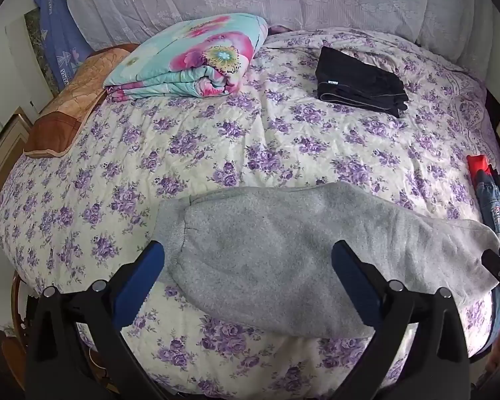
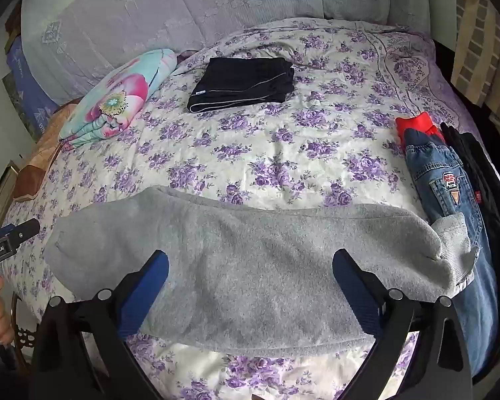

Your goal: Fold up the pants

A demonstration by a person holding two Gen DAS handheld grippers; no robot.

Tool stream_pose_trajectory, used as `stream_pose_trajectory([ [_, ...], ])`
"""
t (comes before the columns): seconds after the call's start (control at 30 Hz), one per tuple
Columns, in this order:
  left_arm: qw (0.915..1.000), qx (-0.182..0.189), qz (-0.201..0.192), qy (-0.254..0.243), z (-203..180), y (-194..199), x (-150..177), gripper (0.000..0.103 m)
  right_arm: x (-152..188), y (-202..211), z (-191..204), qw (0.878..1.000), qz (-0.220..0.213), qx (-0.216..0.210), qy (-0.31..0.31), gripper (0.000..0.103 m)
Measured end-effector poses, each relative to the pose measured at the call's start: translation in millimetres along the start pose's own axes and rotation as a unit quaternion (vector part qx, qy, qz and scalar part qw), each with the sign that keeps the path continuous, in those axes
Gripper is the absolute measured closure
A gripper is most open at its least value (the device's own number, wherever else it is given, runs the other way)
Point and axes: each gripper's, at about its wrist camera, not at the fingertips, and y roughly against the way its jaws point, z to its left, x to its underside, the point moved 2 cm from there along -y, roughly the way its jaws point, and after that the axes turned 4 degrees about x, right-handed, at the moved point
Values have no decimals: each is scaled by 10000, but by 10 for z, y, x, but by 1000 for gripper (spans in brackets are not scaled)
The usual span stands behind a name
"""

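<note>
Flanking grey pants [image 2: 243, 253]: jeans [image 2: 450, 180], folded black pants [image 2: 243, 83], quilt [image 2: 116, 100].

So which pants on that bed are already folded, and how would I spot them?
Start at the flowered purple bedspread and look to its far end near the pale headboard. Right of the bright floral quilt lies a neat black rectangle, the folded black pants. The grey pants nearby lie long and unfolded.
</note>
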Motion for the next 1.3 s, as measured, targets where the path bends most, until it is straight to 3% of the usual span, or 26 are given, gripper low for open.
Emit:
stream_pose_trajectory([
  [1.3, 9999, 25, 95, 77, -40, -73, -10, 5, -66, -35, -45, 10000, -33, 35, 19, 4],
])
